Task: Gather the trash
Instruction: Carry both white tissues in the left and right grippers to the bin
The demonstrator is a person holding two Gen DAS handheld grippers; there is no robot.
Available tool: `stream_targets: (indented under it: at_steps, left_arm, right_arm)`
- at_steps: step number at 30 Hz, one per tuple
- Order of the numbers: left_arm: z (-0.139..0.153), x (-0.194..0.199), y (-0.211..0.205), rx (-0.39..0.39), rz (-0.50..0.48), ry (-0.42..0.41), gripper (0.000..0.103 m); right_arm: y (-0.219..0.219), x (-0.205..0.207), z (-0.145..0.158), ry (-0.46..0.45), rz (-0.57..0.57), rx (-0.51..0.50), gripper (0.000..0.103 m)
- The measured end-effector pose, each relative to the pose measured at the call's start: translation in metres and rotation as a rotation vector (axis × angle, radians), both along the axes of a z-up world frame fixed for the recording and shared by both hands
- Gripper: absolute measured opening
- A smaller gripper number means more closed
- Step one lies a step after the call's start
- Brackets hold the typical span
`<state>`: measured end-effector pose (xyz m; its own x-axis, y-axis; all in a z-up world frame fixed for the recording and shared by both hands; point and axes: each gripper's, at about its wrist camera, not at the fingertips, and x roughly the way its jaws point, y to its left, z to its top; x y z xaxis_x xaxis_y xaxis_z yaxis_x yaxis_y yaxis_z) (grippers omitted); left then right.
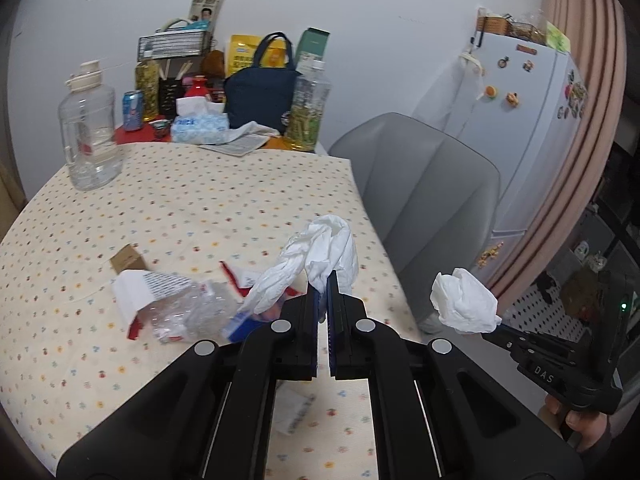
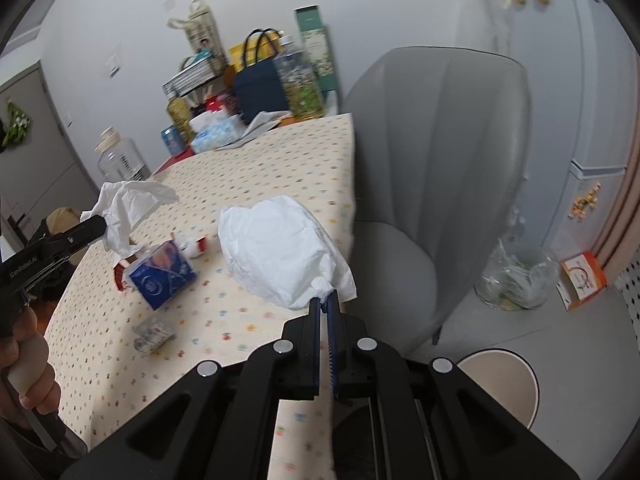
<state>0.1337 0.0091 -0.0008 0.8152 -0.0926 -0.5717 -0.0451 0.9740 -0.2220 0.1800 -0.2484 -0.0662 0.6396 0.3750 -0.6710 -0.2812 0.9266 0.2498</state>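
Note:
In the left wrist view my left gripper [image 1: 325, 280] is shut on a twisted white tissue [image 1: 320, 244], held above the dotted tablecloth [image 1: 180, 208]. Off the table's right edge, my right gripper [image 1: 498, 323] is shut on a second crumpled white tissue [image 1: 464, 306]. The right wrist view shows that gripper [image 2: 325, 302] pinching a corner of the larger tissue [image 2: 276, 248] over the table's edge. At the left, the left gripper [image 2: 103, 224] holds its tissue [image 2: 128, 204]. On the table lie a crushed clear bottle [image 1: 188, 312], a blue packet [image 2: 162, 276], a cardboard scrap [image 1: 127, 258] and a small wrapper [image 2: 154, 334].
A grey chair [image 2: 440, 160] stands against the table's right side. Below the right gripper is a round pale bin rim [image 2: 516, 376]; a clear plastic bag [image 2: 516, 276] sits on the floor. Bottles, a navy bag [image 1: 260, 96] and a big clear jug [image 1: 90, 136] crowd the far table.

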Motion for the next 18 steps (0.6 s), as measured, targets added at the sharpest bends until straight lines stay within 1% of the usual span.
stream_targets:
  at_steps: [9, 18]
  left_arm:
    - [-0.005, 0.023, -0.052, 0.012, -0.108, 0.025, 0.004]
    - [-0.017, 0.044, -0.101, 0.037, -0.197, 0.068, 0.004]
  right_arm:
    - [-0.055, -0.002, -0.008, 0.018, -0.106, 0.017, 0.004]
    - [-0.101, -0.005, -0.026, 0.054, -0.191, 0.033, 0.004]
